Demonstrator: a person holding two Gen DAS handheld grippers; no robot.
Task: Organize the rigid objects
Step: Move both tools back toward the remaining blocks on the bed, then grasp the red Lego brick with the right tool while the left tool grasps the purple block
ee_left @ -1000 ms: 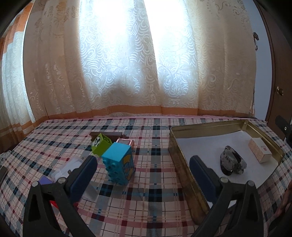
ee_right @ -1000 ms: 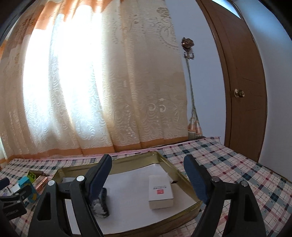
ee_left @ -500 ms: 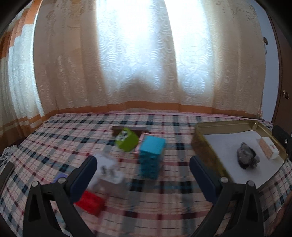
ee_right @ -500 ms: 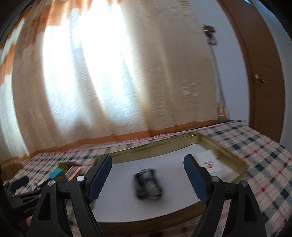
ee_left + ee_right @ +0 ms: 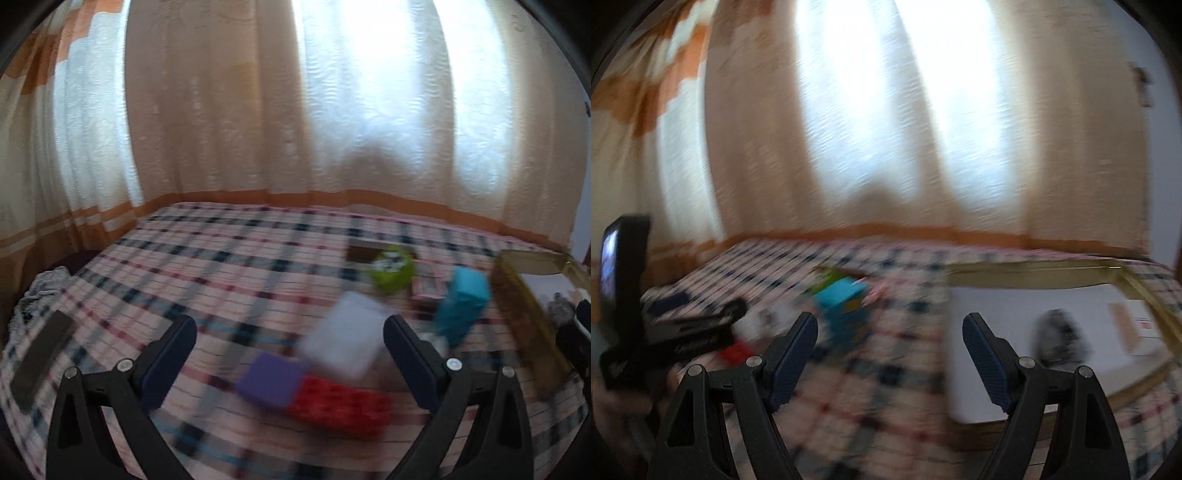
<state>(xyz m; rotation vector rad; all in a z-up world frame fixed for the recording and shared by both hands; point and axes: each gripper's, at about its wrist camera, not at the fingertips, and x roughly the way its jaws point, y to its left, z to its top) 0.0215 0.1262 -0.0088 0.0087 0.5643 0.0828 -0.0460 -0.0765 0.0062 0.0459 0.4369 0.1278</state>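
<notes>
- Left gripper [image 5: 288, 354] and right gripper [image 5: 890, 350]: both wide open, empty.
- Blocks cluster lower centre: red block [image 5: 340, 404], purple block [image 5: 271, 380], white box [image 5: 343, 339]; tray [image 5: 524, 310] at right.
- Risk: packed blocks, a finger [image 5: 410, 362] could knock a neighbour during the grab.

The left gripper [image 5: 290, 345] points forward and slightly downward, its jaws spread wide with nothing clamped between them. The right gripper [image 5: 890, 345] is angled likewise, its jaws also standing apart and empty.
</notes>
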